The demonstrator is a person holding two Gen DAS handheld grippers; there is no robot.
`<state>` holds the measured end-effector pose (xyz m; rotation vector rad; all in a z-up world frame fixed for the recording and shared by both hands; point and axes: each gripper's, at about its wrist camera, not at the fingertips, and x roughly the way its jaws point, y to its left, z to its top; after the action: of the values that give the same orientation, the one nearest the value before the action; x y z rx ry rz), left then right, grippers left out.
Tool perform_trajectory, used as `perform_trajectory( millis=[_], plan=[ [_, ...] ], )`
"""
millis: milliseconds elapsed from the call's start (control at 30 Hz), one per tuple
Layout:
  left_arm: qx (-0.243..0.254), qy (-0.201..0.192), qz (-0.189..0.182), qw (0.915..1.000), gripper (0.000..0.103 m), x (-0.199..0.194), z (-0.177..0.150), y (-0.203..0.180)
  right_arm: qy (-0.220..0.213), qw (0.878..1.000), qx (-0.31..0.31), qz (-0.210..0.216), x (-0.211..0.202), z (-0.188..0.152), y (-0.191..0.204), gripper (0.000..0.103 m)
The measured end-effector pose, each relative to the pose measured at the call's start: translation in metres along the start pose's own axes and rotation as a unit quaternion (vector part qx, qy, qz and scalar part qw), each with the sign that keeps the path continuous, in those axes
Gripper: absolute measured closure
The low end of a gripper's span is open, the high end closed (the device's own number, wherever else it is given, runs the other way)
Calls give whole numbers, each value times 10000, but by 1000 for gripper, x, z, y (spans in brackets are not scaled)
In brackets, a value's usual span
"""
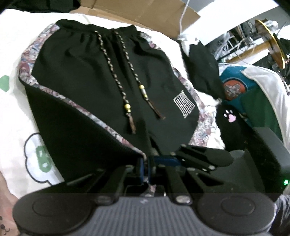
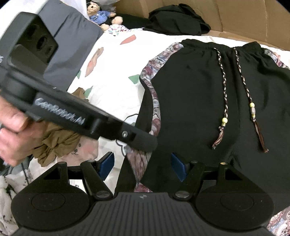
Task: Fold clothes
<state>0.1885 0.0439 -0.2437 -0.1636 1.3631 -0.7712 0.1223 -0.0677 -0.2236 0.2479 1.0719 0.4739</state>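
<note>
Both tongs at the black shorts' [image 2: 199, 101] near hem.

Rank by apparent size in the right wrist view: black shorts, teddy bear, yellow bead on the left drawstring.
1. black shorts
2. teddy bear, though it lies farther from the camera, so it looks smaller than it is
3. yellow bead

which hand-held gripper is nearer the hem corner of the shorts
Left. The left hand-held gripper is shut on the black shorts at their patterned hem corner. The right hand-held gripper hangs open just beside it over the hem, not gripping.
</note>
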Motion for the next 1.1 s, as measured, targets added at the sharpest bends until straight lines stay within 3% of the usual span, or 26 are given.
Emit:
perform_trajectory(
  millis=[533, 600, 767, 833, 1100],
  plan=[
    [-199, -221, -158, 9994, 99, -14, -9, 2, -170, 9990, -60, -410, 22, 3, 21, 31],
    [-258, -233, -158, 9993, 99, -15, -11, 8, -187, 9988, -72, -445, 26, 2, 23, 33],
    [-390, -276, -145, 9988, 99, -16, -14, 20, -161, 9983, -127, -538, 34, 1, 26, 61],
    [-424, -295, -133, 9986, 98, -16, -15, 22, -166, 9982, -129, -560, 33, 2, 26, 66],
    [-301, -294, -69, 9991, 98, -13, -11, 12, -149, 9957, -328, -858, 28, 5, 35, 67]
  ],
)
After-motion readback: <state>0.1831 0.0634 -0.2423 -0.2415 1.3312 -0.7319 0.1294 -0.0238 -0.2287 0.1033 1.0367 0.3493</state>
